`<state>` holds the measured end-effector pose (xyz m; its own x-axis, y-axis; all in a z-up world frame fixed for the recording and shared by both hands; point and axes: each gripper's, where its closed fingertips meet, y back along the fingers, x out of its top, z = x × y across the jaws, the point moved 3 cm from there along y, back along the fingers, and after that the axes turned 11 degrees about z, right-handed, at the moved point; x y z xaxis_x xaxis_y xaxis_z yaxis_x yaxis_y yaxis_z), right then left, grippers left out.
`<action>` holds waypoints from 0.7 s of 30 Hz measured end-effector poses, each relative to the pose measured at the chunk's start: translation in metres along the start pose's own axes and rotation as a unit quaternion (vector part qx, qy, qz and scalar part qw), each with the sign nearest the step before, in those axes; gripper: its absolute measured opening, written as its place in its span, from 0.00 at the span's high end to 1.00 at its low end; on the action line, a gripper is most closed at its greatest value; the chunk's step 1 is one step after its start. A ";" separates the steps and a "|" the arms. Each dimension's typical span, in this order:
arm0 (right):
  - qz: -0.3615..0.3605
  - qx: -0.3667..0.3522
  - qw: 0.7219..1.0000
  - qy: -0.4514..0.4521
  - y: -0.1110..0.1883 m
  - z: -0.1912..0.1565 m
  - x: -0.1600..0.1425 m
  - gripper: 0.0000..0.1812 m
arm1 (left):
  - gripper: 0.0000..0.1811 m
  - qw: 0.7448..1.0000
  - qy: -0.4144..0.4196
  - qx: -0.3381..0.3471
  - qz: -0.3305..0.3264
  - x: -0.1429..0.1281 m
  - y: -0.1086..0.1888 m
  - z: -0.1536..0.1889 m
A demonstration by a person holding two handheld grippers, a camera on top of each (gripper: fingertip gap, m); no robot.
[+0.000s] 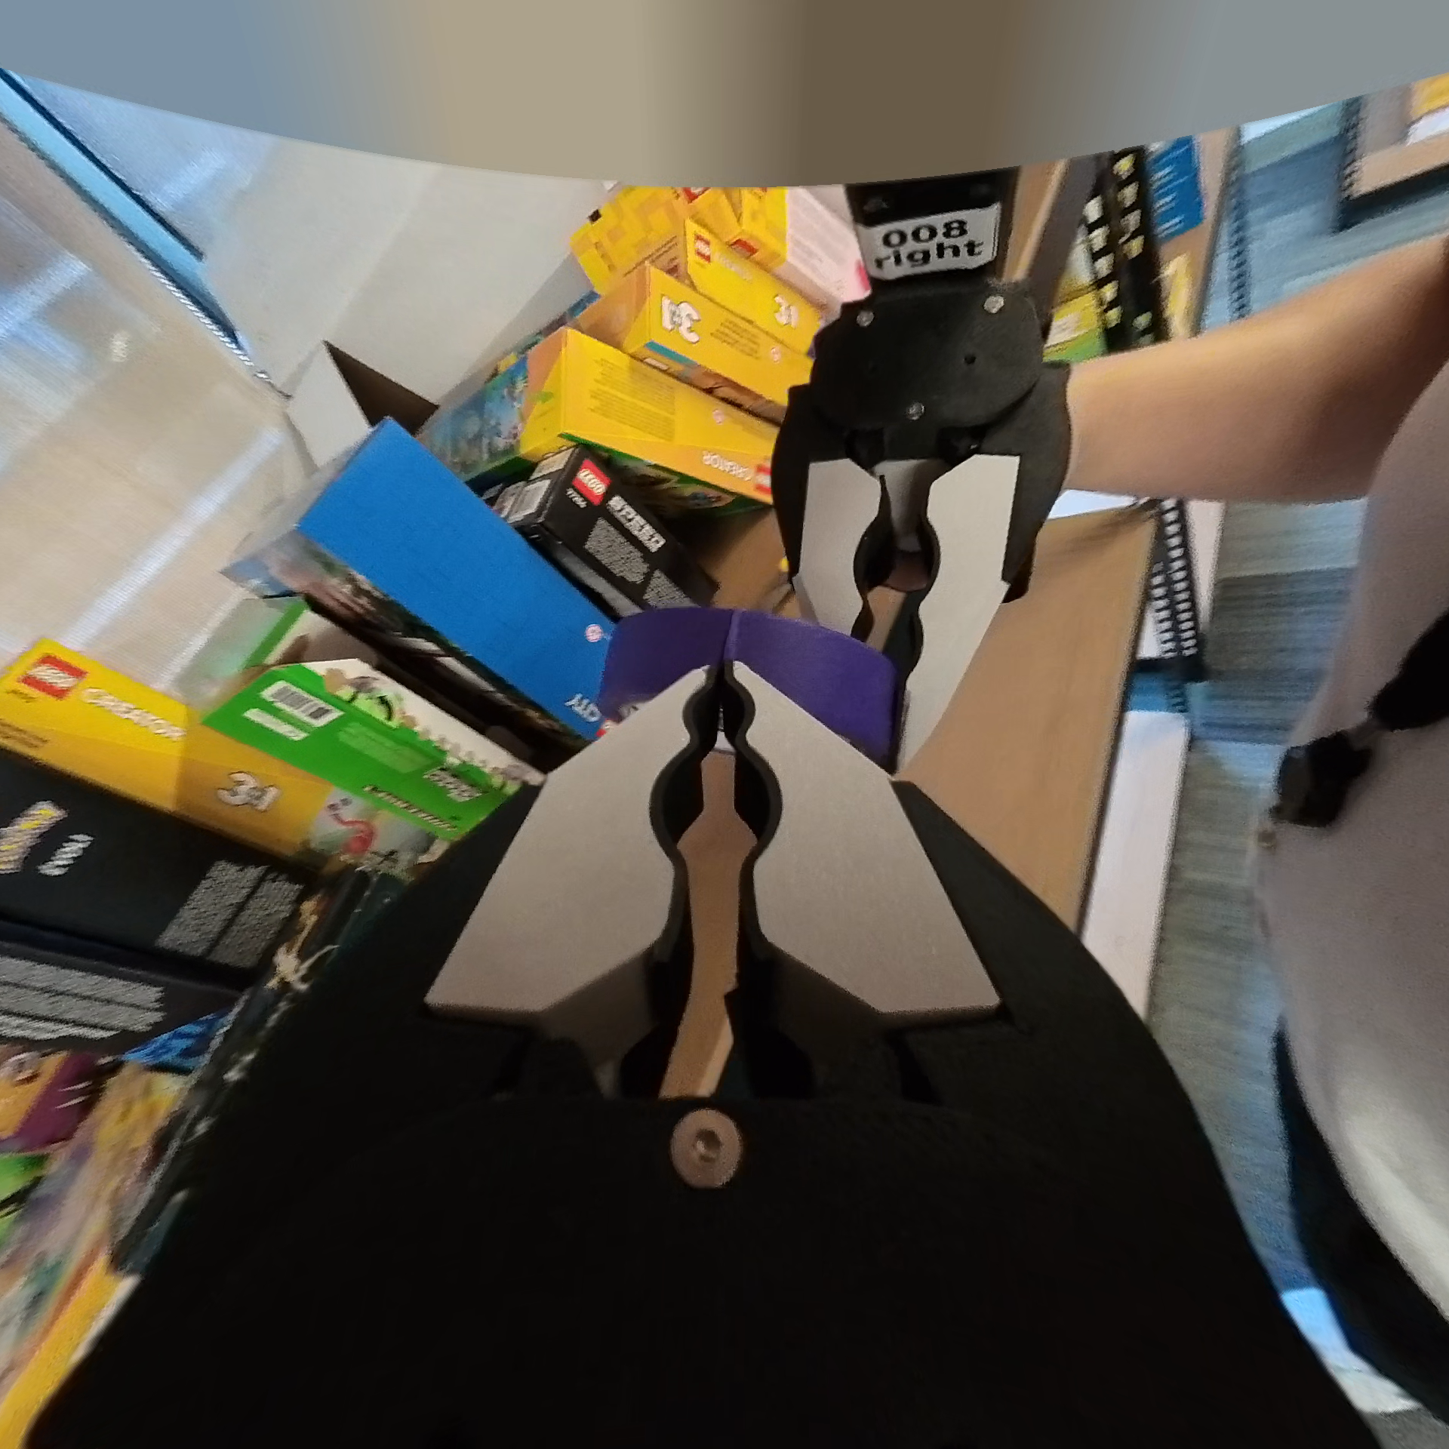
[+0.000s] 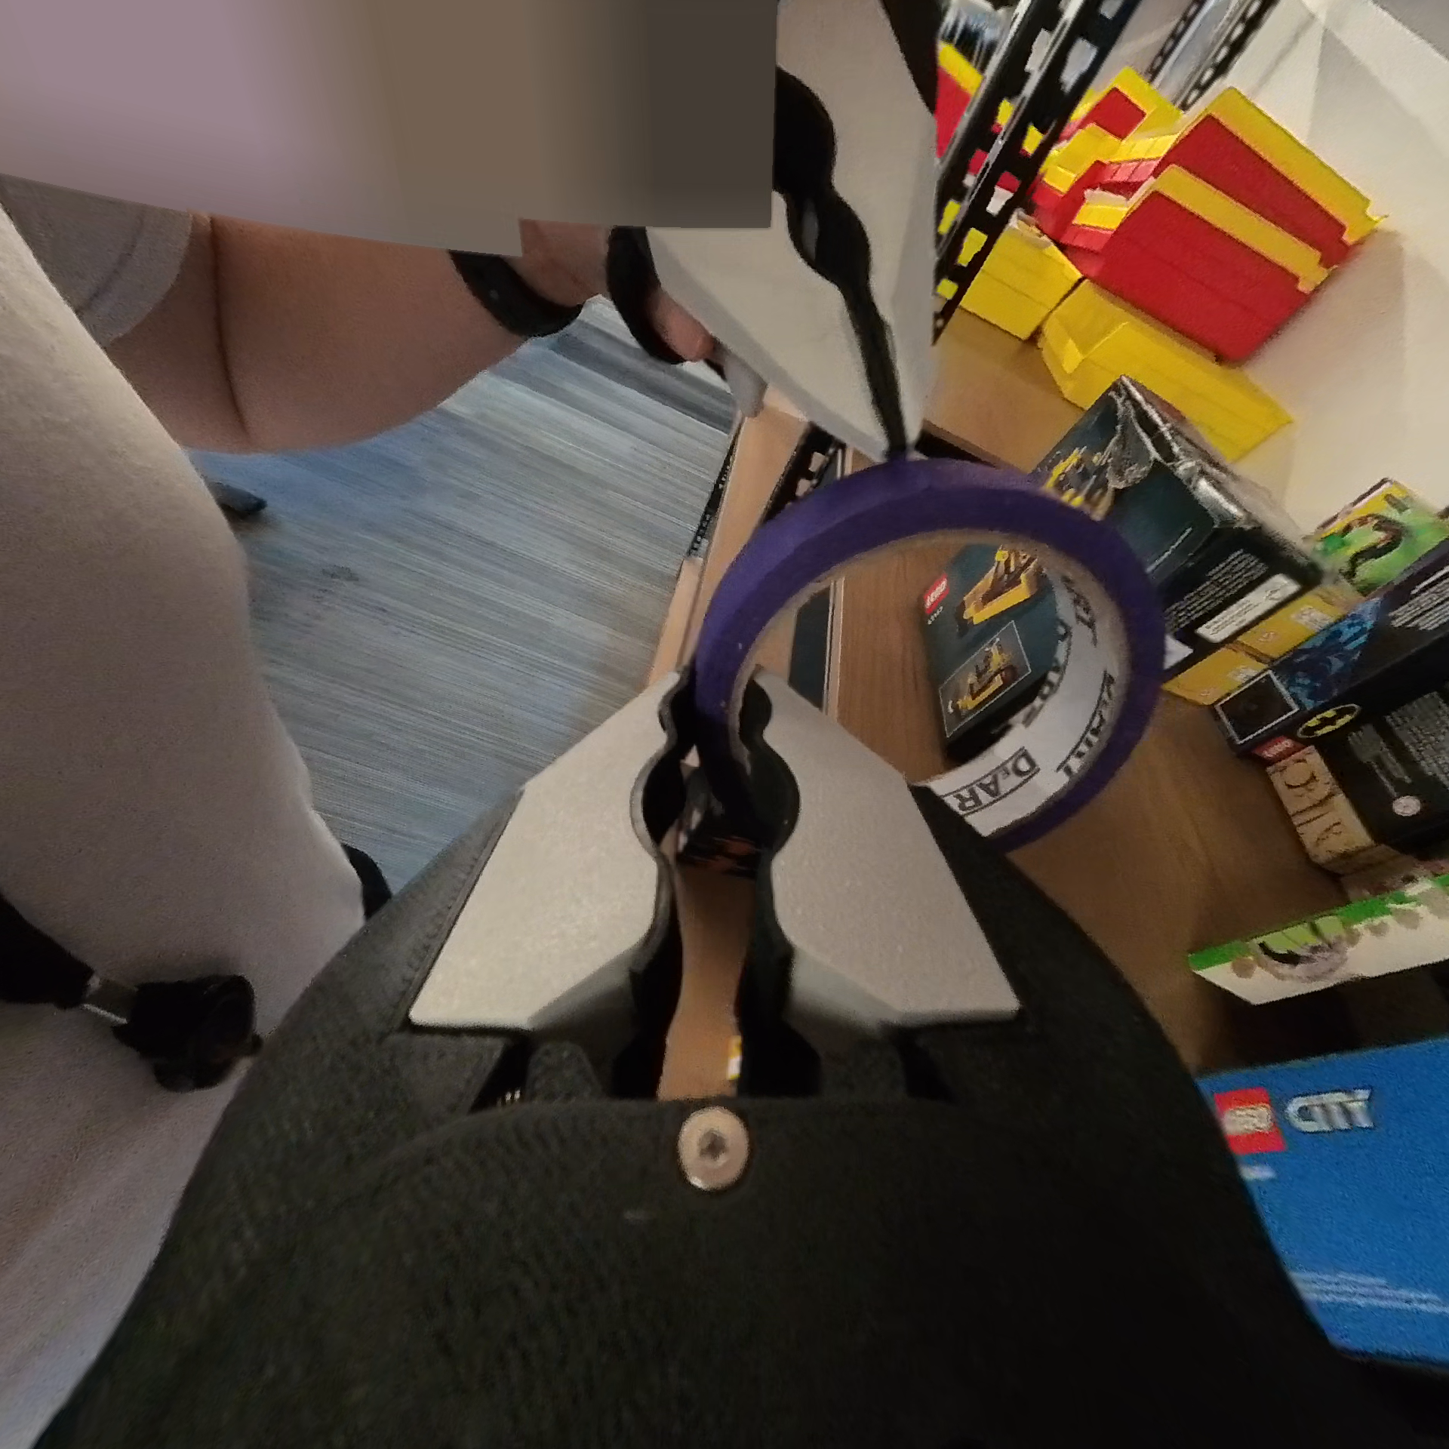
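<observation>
tape roll: purple outside, white core inside
left gripper: black body, grey fingers
right gripper: black, grey fingers
box at nine o'clock: blue
shelf: light brown wood
floor: blue-grey stripes

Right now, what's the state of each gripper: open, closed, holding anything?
Left gripper: shut on the purple tape roll, pinching its rim.
Right gripper: shut on the same roll, one finger inside the ring.
</observation>
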<state>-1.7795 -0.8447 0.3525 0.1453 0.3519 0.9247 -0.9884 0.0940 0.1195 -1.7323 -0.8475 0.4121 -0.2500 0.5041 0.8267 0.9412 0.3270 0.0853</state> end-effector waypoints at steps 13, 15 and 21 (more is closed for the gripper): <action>0.029 -0.011 0.963 -0.266 -0.006 0.023 -0.019 0.96 | 1.00 0.997 0.046 0.041 0.042 0.016 0.013 -0.011; 0.069 0.023 0.961 -0.267 -0.002 0.017 -0.012 0.96 | 1.00 0.996 0.067 0.039 0.053 0.021 0.020 -0.014; 0.026 0.025 0.986 -0.164 -0.003 0.006 -0.004 0.95 | 0.89 0.992 0.110 0.051 0.046 0.004 0.009 -0.016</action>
<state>-1.7775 -0.8519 0.3511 0.0794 0.0352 0.9962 -0.9963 0.0345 0.0781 -1.7213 -0.8557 0.4247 -0.0979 0.3520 0.9309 0.9269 0.3728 -0.0435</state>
